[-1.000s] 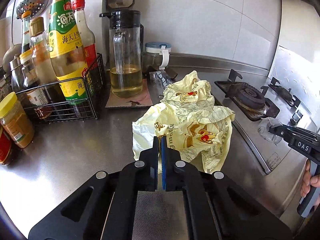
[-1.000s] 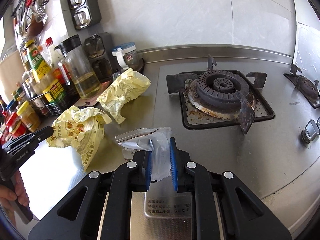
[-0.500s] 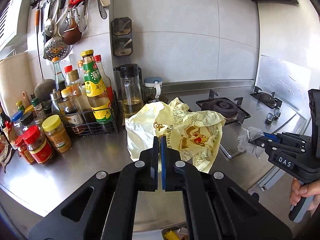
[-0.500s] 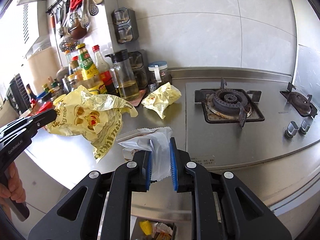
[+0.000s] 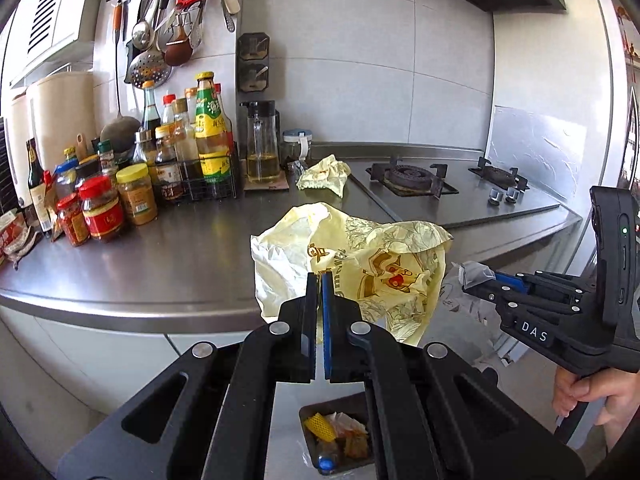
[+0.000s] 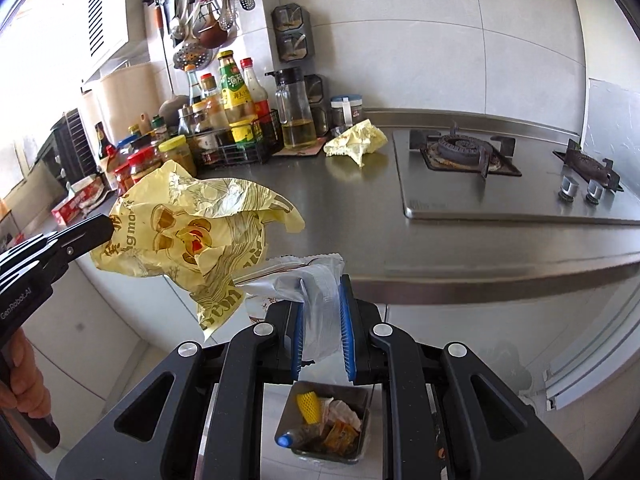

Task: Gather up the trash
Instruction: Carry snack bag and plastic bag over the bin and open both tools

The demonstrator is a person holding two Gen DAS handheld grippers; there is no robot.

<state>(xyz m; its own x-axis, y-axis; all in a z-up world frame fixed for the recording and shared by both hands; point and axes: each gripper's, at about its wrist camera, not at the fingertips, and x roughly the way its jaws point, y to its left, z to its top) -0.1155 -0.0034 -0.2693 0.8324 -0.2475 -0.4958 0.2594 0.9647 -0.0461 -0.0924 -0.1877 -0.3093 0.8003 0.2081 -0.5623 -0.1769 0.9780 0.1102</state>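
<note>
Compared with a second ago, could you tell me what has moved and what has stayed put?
Both grippers have pulled back off the counter. The left gripper carried the yellow bag out past the edge; the right gripper did likewise with the clear wrapper. A trash bin now shows below. Both grips stayed closed, and the second yellow wrapper stayed by the oil jug.

Your left gripper (image 5: 319, 280): black plastic linkage arms, silver round rivets at pivots, blue pad on one finger, other finger black. Seen from right camera, its side reads "GenRobot.AI" in white.

Your right gripper (image 6: 322, 300): same black frame, same silver rivets, both fingers lined with ribbed blue pads. Seen from left camera: white "DAS" lettering on body, tall black housing behind with small green light, black pistol handle.

Your hands: no gloves, no sleeves visible.
</note>
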